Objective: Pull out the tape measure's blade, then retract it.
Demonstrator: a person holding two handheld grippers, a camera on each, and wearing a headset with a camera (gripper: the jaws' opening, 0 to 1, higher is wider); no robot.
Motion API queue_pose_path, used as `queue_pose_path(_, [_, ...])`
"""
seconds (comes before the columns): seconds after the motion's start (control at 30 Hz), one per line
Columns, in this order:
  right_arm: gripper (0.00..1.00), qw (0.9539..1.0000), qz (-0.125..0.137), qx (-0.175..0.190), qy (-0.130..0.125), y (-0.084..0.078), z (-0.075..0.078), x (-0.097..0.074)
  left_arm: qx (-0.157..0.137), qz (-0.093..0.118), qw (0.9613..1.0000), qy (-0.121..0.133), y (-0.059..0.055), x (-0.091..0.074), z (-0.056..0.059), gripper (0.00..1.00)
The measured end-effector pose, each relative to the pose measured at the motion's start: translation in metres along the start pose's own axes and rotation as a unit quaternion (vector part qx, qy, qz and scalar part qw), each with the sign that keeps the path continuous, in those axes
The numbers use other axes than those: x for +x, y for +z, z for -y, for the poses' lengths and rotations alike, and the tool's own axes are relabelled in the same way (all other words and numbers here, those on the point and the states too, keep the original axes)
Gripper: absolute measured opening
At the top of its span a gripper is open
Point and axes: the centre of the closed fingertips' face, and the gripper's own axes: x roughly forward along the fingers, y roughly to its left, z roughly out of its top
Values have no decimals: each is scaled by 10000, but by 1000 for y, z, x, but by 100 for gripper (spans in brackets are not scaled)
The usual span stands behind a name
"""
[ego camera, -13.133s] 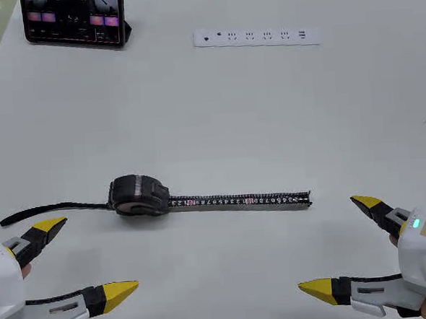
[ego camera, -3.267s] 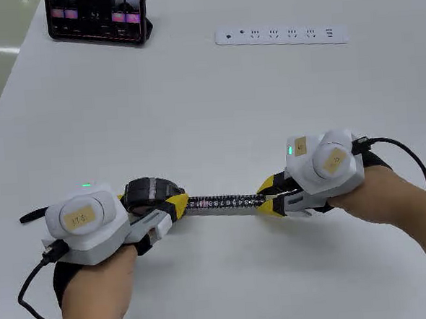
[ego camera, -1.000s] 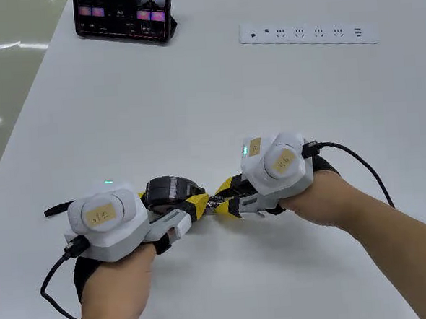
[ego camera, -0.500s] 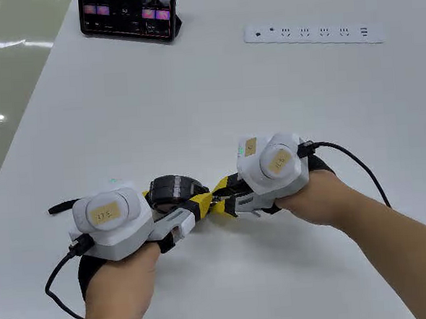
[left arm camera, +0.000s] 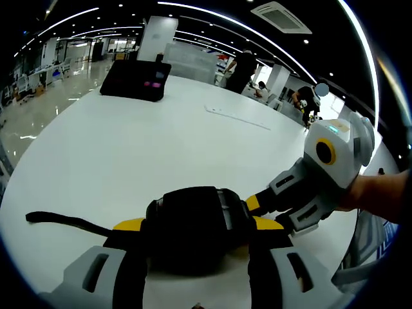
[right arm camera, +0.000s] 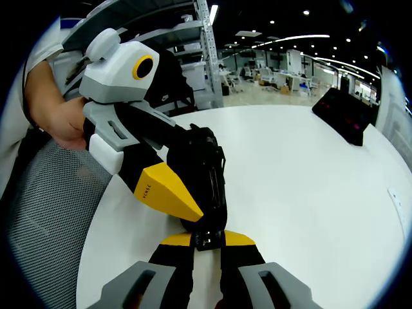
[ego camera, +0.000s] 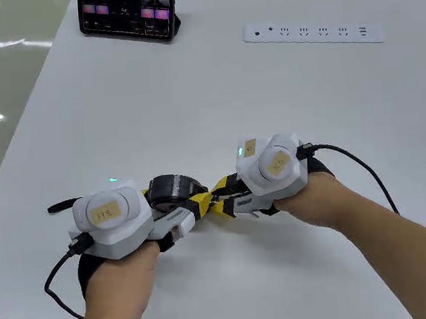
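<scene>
- Over the last few seconds the right gripper (right arm camera: 207,243) has travelled toward 9 o'clock in the head view, feeding the blade home. The long numbered run that lay between the two grippers is gone, and in the last half second hardly anything has shifted.
- The tape measure (ego camera: 170,188) sits on the white table (ego camera: 217,101), low and left of centre. Its black strap (ego camera: 60,206) trails off toward 9 o'clock.
- The left gripper (left arm camera: 196,239) has its two jaws clamped on the sides of the body, pinning it in place.
- The right gripper's jaws are pressed together on the end hook (right arm camera: 207,237), which lies right at the mouth of the body.
- Key relation: the body lies at 9 o'clock from the right fingertips, almost touching them. The blade's long axis runs along the 9-to-3 line. The right gripper is the one at the hook, so by my reading the remaining move is a release there, with retraction all but done.
- The tape measure's own housing is the one holder in play, and the blade looks wound almost wholly inside it; I can make out no bare run of tape.
- A tablet (ego camera: 127,13) stands at 11 o'clock and a power strip (ego camera: 312,33) at 1 o'clock, both well apart from the work.
</scene>
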Motion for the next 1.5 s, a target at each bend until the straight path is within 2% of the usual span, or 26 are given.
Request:
queue_pose_path(0.67, [23, 9997, 130, 217, -40, 5, 2, -8, 394, -24, 9992, -48, 0, -2, 1, 60])
queue_pose_path(1.03, [26, 9995, 145, 251, -92, 6, 2, -13, 450, -9, 9990, -78, 2, -3, 2, 61])
queue_pose_path(1.2, [33, 9987, 323, 287, -288, 10, 5, -27, 691, -9, 9976, -102, 4, -8, 0, 64])
queue_pose_path(1.33, [36, 9982, 358, 308, -371, 9, 3, -34, 1071, -64, 9941, -139, 4, -13, -2, 65])
queue_pose_path(1.5, [42, 9969, 449, 387, -511, 10, 1, -44, 1285, -49, 9914, -240, 7, -18, -1, 66])
